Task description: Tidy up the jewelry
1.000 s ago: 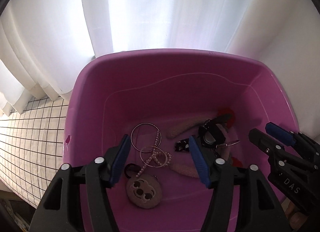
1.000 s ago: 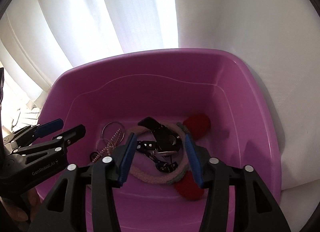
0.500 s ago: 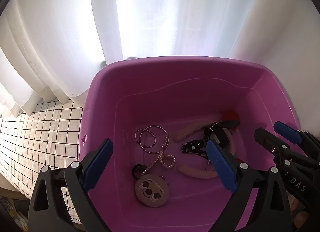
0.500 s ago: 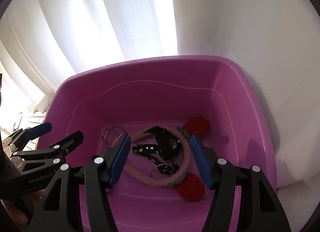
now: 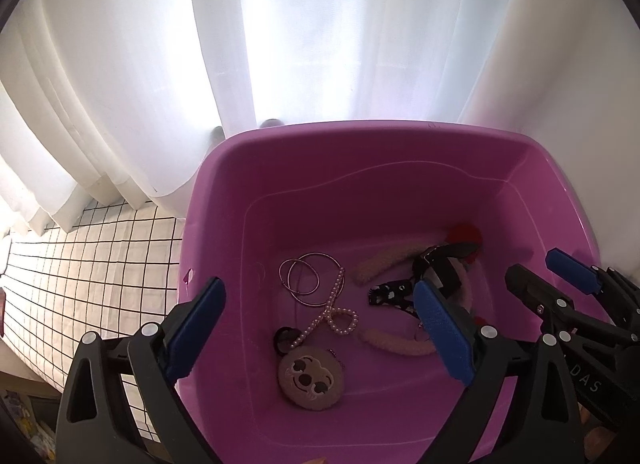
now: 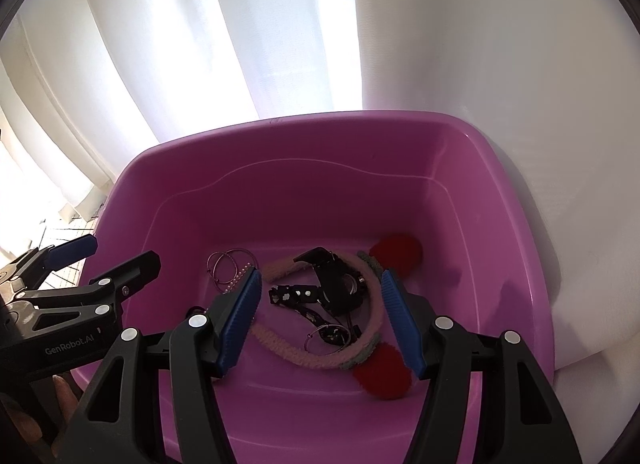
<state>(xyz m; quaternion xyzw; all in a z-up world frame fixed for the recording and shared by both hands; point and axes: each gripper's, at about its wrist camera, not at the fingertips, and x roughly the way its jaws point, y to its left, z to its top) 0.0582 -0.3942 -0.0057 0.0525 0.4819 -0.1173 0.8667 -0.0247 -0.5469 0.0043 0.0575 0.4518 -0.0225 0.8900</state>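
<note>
A purple plastic tub (image 5: 400,167) (image 6: 320,151) holds the jewelry. On its floor lie thin metal bangles (image 5: 308,274) (image 6: 226,264), a pearl string (image 5: 334,310), a round sloth-face charm (image 5: 311,380), a black watch (image 5: 440,268) (image 6: 340,284), a black patterned strap (image 6: 298,296) and a fuzzy beige headband with red pompoms (image 6: 384,372) (image 5: 396,260). My left gripper (image 5: 320,332) is open and empty above the tub's near side. My right gripper (image 6: 320,320) is open and empty above the watch and headband.
White curtains (image 5: 320,43) hang behind the tub. A white cloth with a black grid (image 5: 80,264) covers the surface left of the tub. A white wall (image 6: 520,63) stands at the right.
Both grippers have pulled back and up from the tub floor. My left gripper's jaws have opened wider. The items in the tub have not moved.
</note>
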